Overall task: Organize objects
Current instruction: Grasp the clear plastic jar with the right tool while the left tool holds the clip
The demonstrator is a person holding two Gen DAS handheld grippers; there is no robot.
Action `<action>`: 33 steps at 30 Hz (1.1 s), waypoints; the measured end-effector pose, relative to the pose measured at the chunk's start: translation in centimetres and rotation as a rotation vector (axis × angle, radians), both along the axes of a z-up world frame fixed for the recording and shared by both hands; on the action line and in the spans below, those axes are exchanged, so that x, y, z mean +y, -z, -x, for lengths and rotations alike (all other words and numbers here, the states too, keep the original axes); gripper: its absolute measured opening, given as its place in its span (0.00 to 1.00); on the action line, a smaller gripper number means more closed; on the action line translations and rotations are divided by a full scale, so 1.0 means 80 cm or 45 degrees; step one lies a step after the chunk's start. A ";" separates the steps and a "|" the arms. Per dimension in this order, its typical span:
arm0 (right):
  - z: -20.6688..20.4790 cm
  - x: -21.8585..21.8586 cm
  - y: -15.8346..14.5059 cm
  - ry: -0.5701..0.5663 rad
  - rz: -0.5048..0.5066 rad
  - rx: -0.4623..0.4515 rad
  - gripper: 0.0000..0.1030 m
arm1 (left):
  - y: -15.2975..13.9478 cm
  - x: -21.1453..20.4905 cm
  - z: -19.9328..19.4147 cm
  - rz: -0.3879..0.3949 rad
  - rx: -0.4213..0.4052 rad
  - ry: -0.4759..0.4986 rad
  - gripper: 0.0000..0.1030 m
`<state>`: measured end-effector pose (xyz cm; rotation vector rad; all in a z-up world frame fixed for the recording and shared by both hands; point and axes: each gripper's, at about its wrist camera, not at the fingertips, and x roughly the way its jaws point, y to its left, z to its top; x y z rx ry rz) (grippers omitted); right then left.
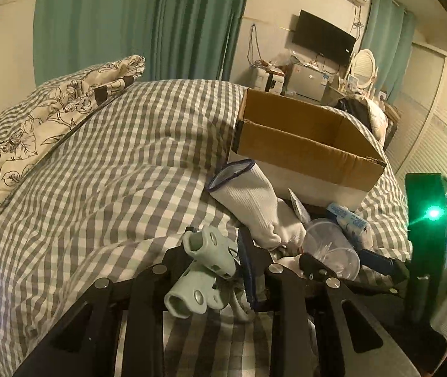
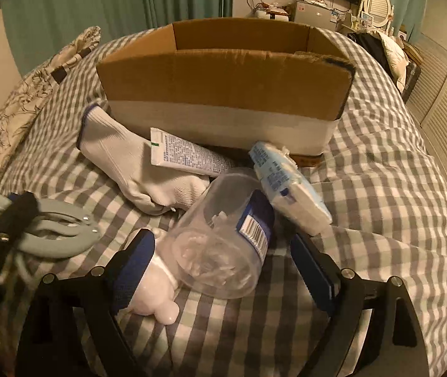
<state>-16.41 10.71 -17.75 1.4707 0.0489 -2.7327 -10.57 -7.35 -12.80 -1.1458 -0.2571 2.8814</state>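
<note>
Straddling the clear jar, the right gripper stands spread, with its pads apart from the walls. The jar lies on its side just before the box, long axis running toward it. The left gripper pinches a green clip.

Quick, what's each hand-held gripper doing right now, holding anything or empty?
Left hand-held gripper: closed on the pale green hand-grip tool.
Right hand-held gripper: open wide around the clear plastic jar, not gripping it yet.
</note>
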 end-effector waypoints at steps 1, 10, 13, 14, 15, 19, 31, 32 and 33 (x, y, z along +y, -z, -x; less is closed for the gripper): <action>0.001 0.003 0.002 0.012 -0.001 0.008 0.86 | 0.001 -0.001 0.000 -0.002 -0.003 0.002 0.26; -0.018 0.005 -0.008 -0.099 -0.035 0.040 0.63 | -0.004 0.001 -0.008 0.012 0.001 0.006 0.25; -0.031 0.015 -0.019 -0.117 -0.003 0.065 0.62 | -0.010 0.004 -0.015 0.023 0.011 0.006 0.23; -0.034 0.017 -0.024 -0.121 0.001 0.077 0.62 | -0.012 0.006 -0.017 0.026 0.012 0.008 0.23; -0.040 0.020 -0.031 -0.128 0.002 0.095 0.62 | -0.014 0.008 -0.019 0.028 0.014 0.009 0.22; -0.059 0.029 -0.064 -0.149 -0.014 0.182 0.61 | -0.027 0.018 -0.028 0.038 0.036 0.019 0.18; -0.109 0.053 -0.138 -0.187 0.011 0.362 0.61 | -0.077 0.037 -0.058 0.060 0.144 0.052 0.17; -0.111 0.055 -0.142 -0.191 0.013 0.373 0.61 | -0.081 0.038 -0.059 0.062 0.152 0.056 0.17; -0.114 0.055 -0.148 -0.197 0.013 0.385 0.61 | -0.085 0.039 -0.059 0.063 0.158 0.059 0.17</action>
